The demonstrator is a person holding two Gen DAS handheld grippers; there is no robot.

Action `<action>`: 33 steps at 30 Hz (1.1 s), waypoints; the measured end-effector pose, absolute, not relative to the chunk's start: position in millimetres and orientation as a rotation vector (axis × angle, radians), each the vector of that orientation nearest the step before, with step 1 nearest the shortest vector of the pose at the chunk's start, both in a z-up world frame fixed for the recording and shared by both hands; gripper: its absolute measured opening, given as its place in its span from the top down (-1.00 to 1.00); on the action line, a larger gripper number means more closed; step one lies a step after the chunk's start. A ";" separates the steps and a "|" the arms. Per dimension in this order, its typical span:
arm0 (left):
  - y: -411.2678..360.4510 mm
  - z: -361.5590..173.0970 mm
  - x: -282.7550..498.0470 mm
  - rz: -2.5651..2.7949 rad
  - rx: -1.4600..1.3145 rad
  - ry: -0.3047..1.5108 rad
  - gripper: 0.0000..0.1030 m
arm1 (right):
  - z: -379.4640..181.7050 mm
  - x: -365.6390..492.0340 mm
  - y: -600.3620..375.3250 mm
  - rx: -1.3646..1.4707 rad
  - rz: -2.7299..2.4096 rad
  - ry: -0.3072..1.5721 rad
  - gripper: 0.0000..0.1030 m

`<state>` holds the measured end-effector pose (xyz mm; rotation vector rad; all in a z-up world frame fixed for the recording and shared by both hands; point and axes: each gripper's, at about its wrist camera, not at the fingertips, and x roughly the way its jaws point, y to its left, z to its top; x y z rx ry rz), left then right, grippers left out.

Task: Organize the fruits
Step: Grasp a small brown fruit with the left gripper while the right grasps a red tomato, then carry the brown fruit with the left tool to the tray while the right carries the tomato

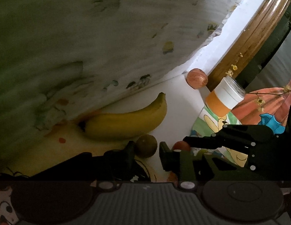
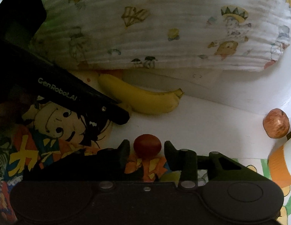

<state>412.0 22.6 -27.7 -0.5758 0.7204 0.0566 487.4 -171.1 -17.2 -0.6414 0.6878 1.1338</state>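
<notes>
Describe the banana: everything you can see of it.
The banana is single, whole, unpeeled, yellow and smooth-skinned with slight browning at its ends. It lies flat on the white surface, curved, along the foot of the printed pillow; whether it touches the pillow is unclear. Its stem end points toward the apple, well apart from it. Neither gripper holds it. From the right wrist, the left gripper's body hides its other end.

dim, shadowed foreground | brighter right | left view blurred | fisheye vignette
</notes>
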 end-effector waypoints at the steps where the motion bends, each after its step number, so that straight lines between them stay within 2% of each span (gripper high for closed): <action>1: 22.8 -28.4 412.1 0.059 -0.576 0.720 0.43 | -17.7 486.7 -171.1 -0.635 1.133 0.691 0.25; 6: 22.8 -31.2 410.4 0.059 -0.582 0.719 0.45 | -17.3 483.0 -169.6 -0.631 1.093 0.710 0.33; 16: 16.5 -35.5 390.8 -0.030 -0.539 0.710 0.46 | 1.7 449.6 -178.9 -0.676 1.064 0.711 0.33; 33: -17.8 12.7 341.4 -0.158 -0.488 0.669 0.46 | 62.4 367.0 -244.3 -0.513 0.914 0.609 0.33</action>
